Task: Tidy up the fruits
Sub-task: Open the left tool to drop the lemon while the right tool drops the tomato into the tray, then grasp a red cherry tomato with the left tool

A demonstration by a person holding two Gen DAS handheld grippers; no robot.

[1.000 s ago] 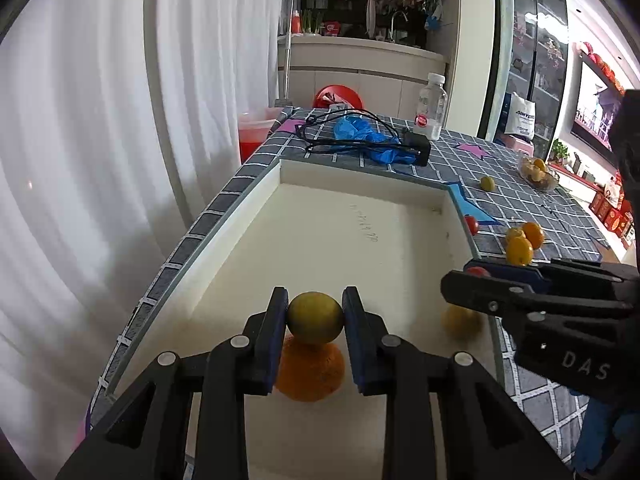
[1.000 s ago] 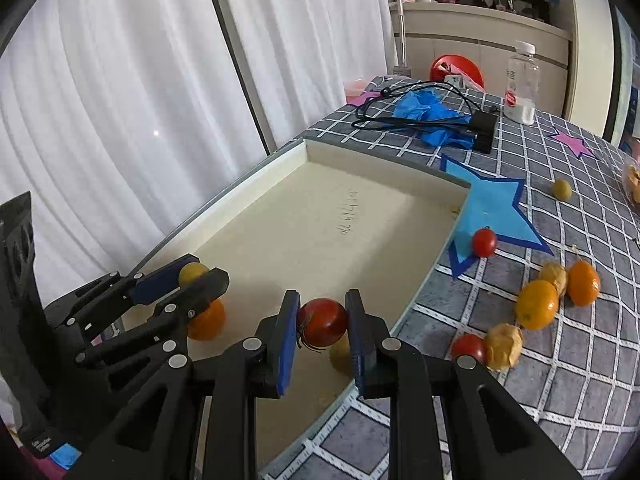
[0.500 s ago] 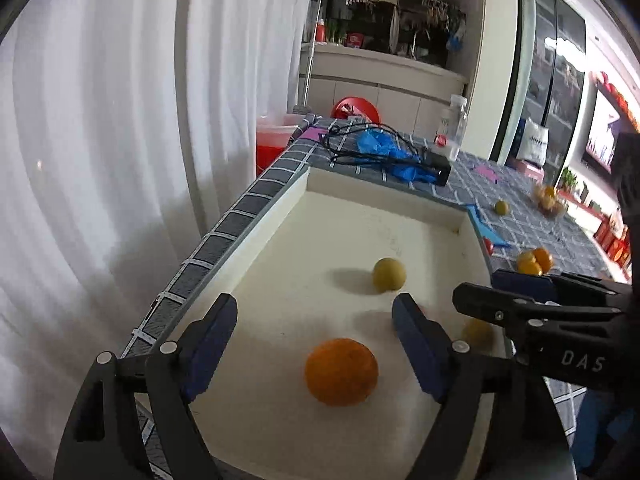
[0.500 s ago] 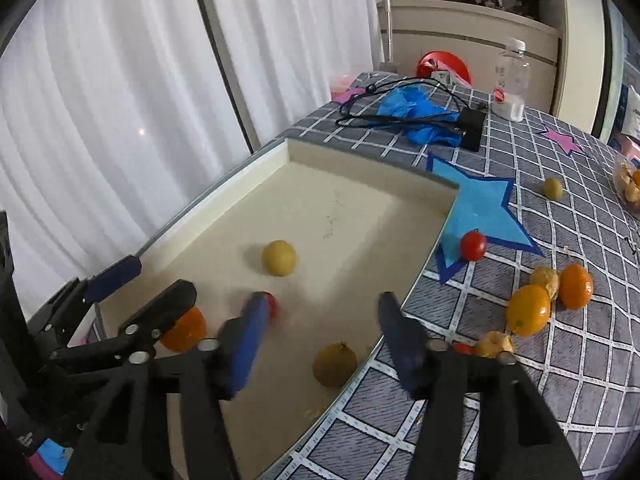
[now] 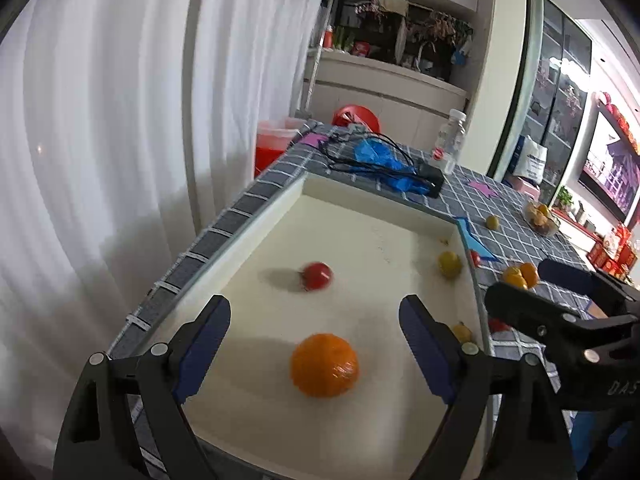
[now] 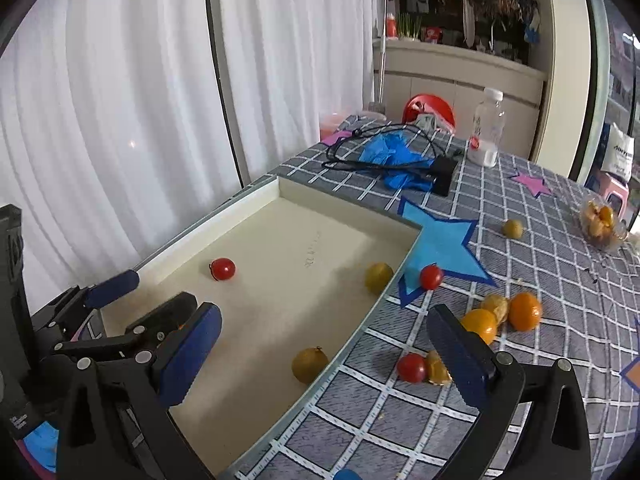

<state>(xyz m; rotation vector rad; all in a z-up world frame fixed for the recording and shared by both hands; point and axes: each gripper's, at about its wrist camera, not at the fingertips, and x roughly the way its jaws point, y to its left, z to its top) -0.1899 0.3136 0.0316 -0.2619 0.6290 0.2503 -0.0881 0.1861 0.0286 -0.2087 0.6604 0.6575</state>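
A cream tray (image 5: 280, 208) (image 6: 240, 208) holds an orange (image 5: 324, 364), a red tomato (image 5: 318, 275) (image 6: 223, 269), a yellow-green fruit (image 5: 449, 264) (image 6: 378, 277) by its right wall and a brownish fruit (image 6: 310, 365) nearer me. My left gripper (image 5: 314, 308) hangs over the tray's near end with its jaws opening. The orange lies on the floor below the gap, touched by neither pad. My right gripper (image 6: 324, 320) is above the tray's right wall, jaws opening wide, with nothing held.
On the checked tablecloth right of the tray lie two red tomatoes (image 6: 431, 277) (image 6: 411, 367), several orange and husked fruits (image 6: 480, 324), a green fruit (image 6: 512, 228) and a fruit bowl (image 6: 600, 222). Behind the tray sit blue cloth with cables (image 6: 396, 156) and a bottle (image 6: 487, 128).
Both grippers went from shut to open. The left let go of the yellow-green fruit, which rolled to the tray's right wall. The right dropped the red tomato, which rolled left.
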